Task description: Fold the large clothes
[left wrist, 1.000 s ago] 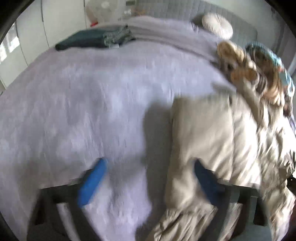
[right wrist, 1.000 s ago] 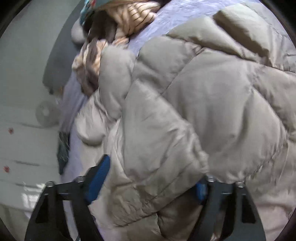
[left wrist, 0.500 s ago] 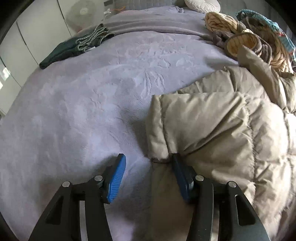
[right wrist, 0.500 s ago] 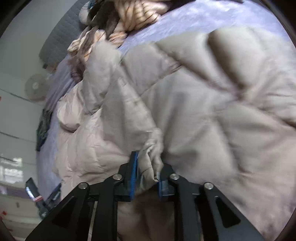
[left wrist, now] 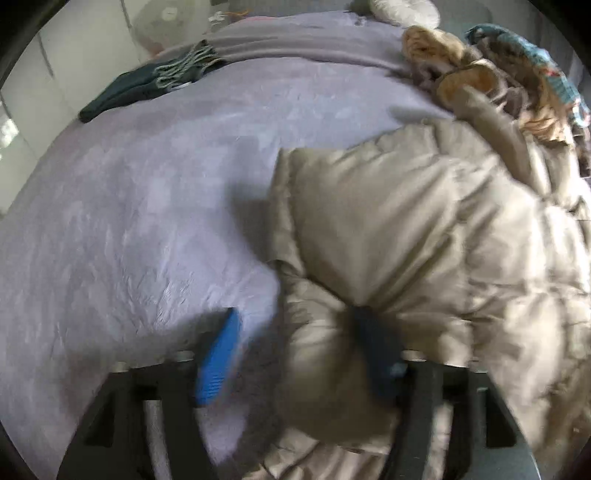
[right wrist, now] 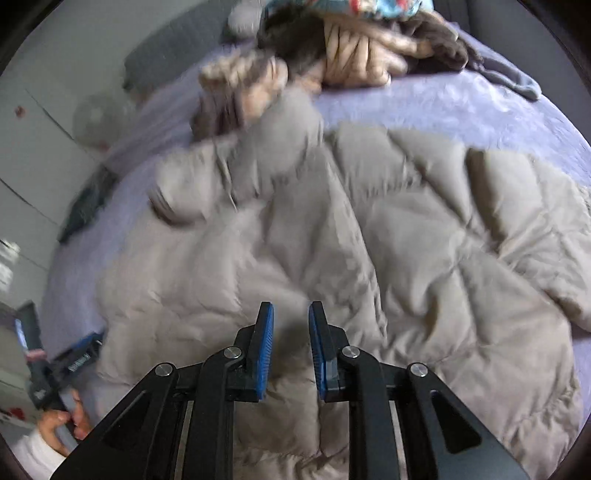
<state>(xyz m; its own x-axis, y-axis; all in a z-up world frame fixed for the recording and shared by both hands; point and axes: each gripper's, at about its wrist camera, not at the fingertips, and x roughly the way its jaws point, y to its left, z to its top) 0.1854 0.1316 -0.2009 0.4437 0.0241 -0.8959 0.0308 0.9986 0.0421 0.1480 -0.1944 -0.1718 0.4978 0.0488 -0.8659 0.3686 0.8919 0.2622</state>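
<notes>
A big beige puffer jacket (left wrist: pixel 424 236) lies spread on the lilac bed cover (left wrist: pixel 129 221). My left gripper (left wrist: pixel 295 350) straddles the jacket's left edge. Its jaws are opening: one blue pad (left wrist: pixel 218 354) is over the bed cover, the other is tucked against a puffy fold, and the fold between them is not pinched. In the right wrist view the jacket (right wrist: pixel 406 240) fills the middle. My right gripper (right wrist: pixel 291 347) hovers just above it. Its jaws stand narrowly apart and are closing, with nothing between them.
Dark green folded clothes (left wrist: pixel 147 86) lie at the bed's far left. A heap of knitted and patterned garments (left wrist: pixel 480 74) sits at the far right, beside a white cushion (left wrist: pixel 402 7). A fan (left wrist: pixel 166 18) stands beyond the bed. A person's hand (right wrist: pixel 62 421) shows at the lower left.
My right gripper has let go of the jacket fold it was pinching and has rolled upright. My left gripper narrowed, then widened again at the jacket's edge.
</notes>
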